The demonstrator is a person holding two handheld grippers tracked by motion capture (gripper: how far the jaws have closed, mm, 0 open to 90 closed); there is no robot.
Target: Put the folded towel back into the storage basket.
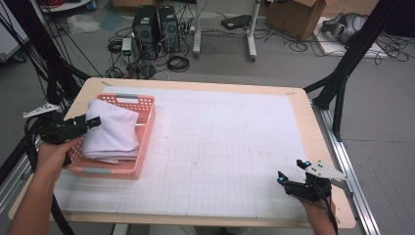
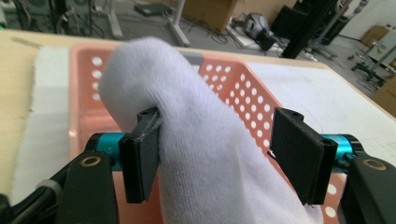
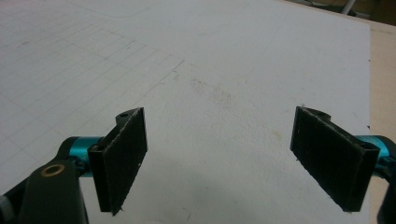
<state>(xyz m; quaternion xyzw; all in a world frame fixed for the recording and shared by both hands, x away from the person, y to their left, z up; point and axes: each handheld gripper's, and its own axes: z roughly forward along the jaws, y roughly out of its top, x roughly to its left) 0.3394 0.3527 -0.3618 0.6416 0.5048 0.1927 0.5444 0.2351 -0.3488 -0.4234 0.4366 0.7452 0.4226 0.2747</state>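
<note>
A folded white towel point(image 1: 110, 129) lies in a pink perforated basket point(image 1: 148, 128) at the table's left. My left gripper point(image 1: 91, 122) is at the basket's left rim, held by a hand. In the left gripper view the towel point(image 2: 187, 93) bulges up between the jaws of my left gripper point(image 2: 217, 154). The left pad touches the cloth, while the right pad stands off from it, so the gripper is open. The basket wall point(image 2: 243, 88) rises behind. My right gripper point(image 1: 291, 170) rests open near the table's front right corner, with nothing between its jaws point(image 3: 224, 158).
A white gridded mat point(image 1: 220, 147) covers most of the wooden table point(image 1: 318, 147). Black frame struts stand at both sides. Computer towers point(image 1: 156, 29), cables and cardboard boxes sit on the floor beyond the far edge.
</note>
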